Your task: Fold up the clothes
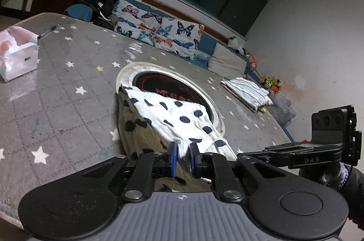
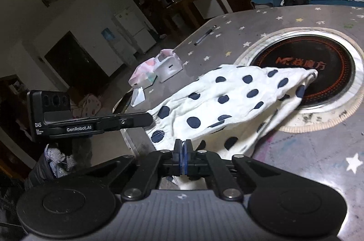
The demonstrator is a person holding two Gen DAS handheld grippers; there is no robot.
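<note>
A white garment with dark blue dots (image 1: 182, 120) is held up off the grey star-patterned table (image 1: 68, 90), tented between both grippers. Its far end rests on the round black cooktop (image 2: 318, 63) set into the table. My left gripper (image 1: 183, 157) has a bunched hem between its blue pads (image 1: 173, 157) and grips it. The garment (image 2: 227, 99) has its near edge pinched in my right gripper (image 2: 183, 149), whose pads are pressed together. Each gripper shows in the other's view: the right gripper (image 1: 241, 155) is at the garment's right corner, the left gripper (image 2: 149, 119) at its left edge.
A white and pink tissue pack (image 1: 18, 52) and a pen (image 2: 204, 34) lie on the table's far left. A folded blue-striped cloth (image 1: 245, 90) sits at the far right edge. A butterfly-print cushion (image 1: 159, 29) lines the bench behind.
</note>
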